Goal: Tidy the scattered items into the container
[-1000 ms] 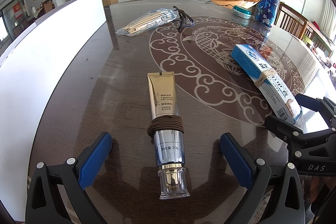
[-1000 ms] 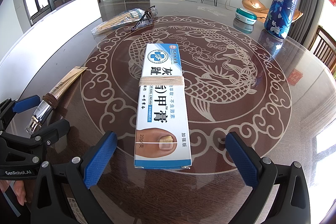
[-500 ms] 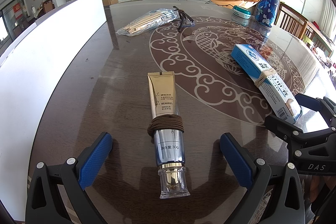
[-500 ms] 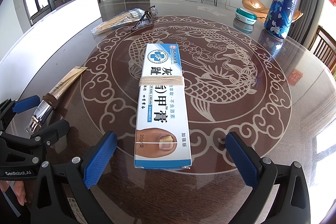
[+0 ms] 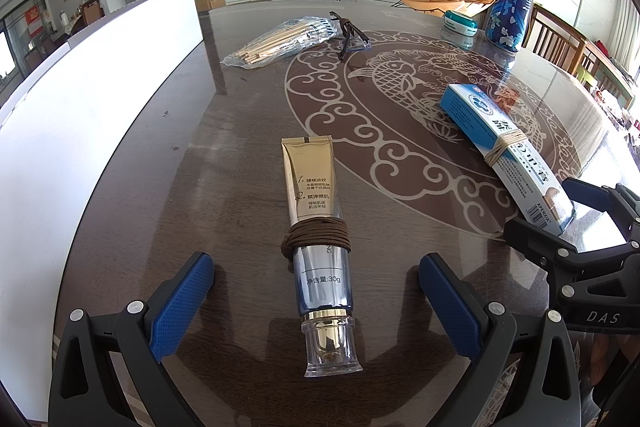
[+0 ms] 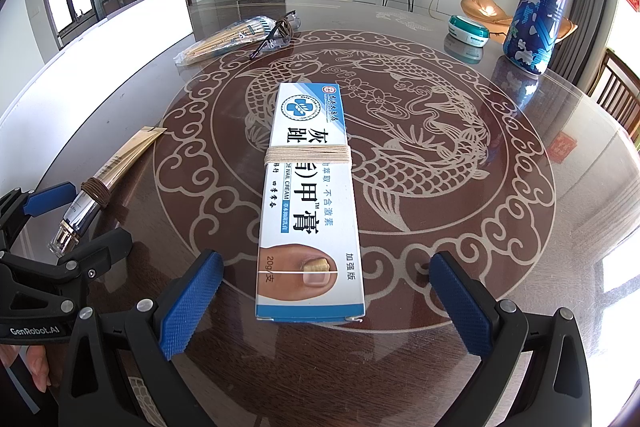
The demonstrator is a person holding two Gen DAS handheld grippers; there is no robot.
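The left claw (image 5: 316,303) stands wide open astride a cream tube (image 5: 318,247) lying on the glossy surface (image 5: 160,187), and the right claw (image 6: 326,301) gapes as wide around a cardboard box (image 6: 310,203) on the fish pattern. Both look light; the tube's soft gold body would dent, so its firmer silver part below the brown cord seems the better hold. The blue-and-white box, tied with pale string, looks stiff along its long sides.

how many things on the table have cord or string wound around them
2. The gold and silver cream tube, lying between the left gripper's open fingers, has brown cord; the blue and white box, between the right gripper's, has tan string.
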